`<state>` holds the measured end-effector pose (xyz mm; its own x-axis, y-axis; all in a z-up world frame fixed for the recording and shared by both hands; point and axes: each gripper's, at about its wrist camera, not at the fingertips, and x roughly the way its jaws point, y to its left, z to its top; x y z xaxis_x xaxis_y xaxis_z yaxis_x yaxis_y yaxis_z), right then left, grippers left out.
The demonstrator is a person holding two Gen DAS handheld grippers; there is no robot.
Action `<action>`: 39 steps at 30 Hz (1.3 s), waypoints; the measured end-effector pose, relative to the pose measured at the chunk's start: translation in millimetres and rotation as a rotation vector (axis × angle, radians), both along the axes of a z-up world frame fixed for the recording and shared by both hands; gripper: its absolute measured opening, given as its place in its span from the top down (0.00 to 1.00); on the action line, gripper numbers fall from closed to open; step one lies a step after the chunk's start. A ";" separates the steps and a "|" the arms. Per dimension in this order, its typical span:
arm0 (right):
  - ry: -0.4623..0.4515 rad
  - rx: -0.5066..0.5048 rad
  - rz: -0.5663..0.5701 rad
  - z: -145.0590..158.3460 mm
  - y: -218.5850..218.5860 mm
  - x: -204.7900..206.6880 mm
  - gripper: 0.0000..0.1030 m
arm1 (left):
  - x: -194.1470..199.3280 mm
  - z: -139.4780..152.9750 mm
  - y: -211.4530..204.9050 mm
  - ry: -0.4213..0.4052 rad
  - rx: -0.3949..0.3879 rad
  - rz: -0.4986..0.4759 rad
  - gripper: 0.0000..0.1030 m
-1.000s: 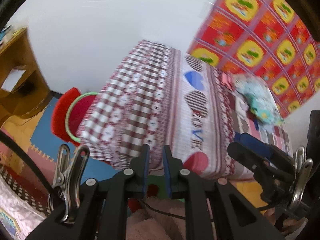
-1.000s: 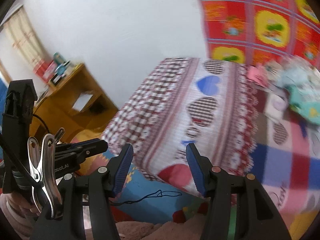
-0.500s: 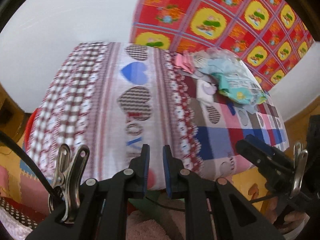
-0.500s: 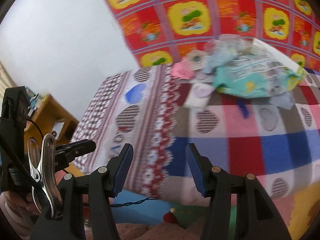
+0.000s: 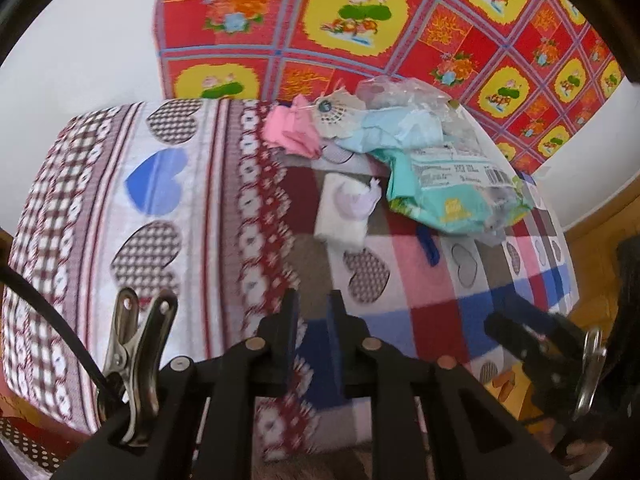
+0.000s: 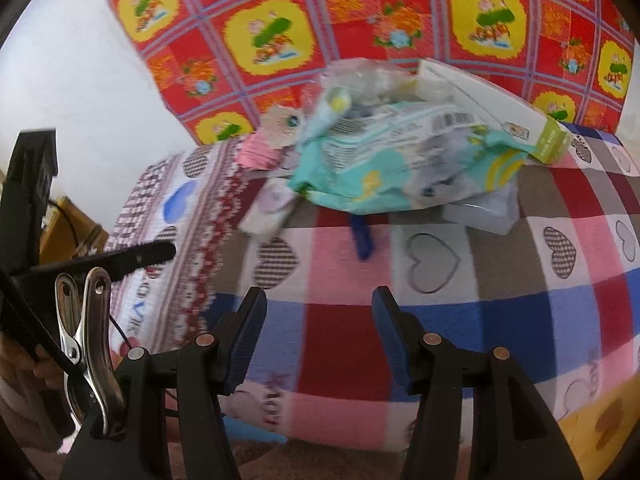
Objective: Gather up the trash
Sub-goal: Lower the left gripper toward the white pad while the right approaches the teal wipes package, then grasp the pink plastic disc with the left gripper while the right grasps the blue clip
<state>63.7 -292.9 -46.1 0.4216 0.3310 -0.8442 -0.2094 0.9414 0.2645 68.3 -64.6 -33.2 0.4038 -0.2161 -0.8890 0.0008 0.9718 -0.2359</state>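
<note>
Behind everything hangs a red cloth (image 5: pixel 360 40) printed with yellow flower medallions, pinned against a white wall (image 6: pixel 80 80). Below it stands a bed (image 5: pixel 192 208) covered with a sheet of hearts, checks and red, pink and blue squares. On the far part of the bed, near the cloth, lies a heap of trash: a long white box with a green end (image 6: pixel 492 108) at the back, and a crumpled teal plastic wrapper (image 6: pixel 384 168) with a barcode resting against it in front. A clear crinkled bag (image 5: pixel 404 92) sits on top of the heap, a pale blue wrapper (image 5: pixel 396 132) under it. Just beside the heap toward the left are a pink crumpled paper (image 5: pixel 294 134) and a small white tissue packet (image 5: pixel 346 212). A dark blue strip (image 6: pixel 362 238) sticks out from under the teal wrapper. The left gripper (image 5: pixel 312 312) hangs over the near edge of the bed, well apart from the trash; its fingers stand nearly together with only a narrow slit and nothing in it. The right gripper (image 6: pixel 320 308) also hangs over the near edge; its fingers stand wide apart and empty.
</note>
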 end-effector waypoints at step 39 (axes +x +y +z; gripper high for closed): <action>0.096 0.039 0.134 -42.5 -7.5 67.9 0.45 | 113.0 -73.8 -78.4 0.003 0.155 -0.058 0.54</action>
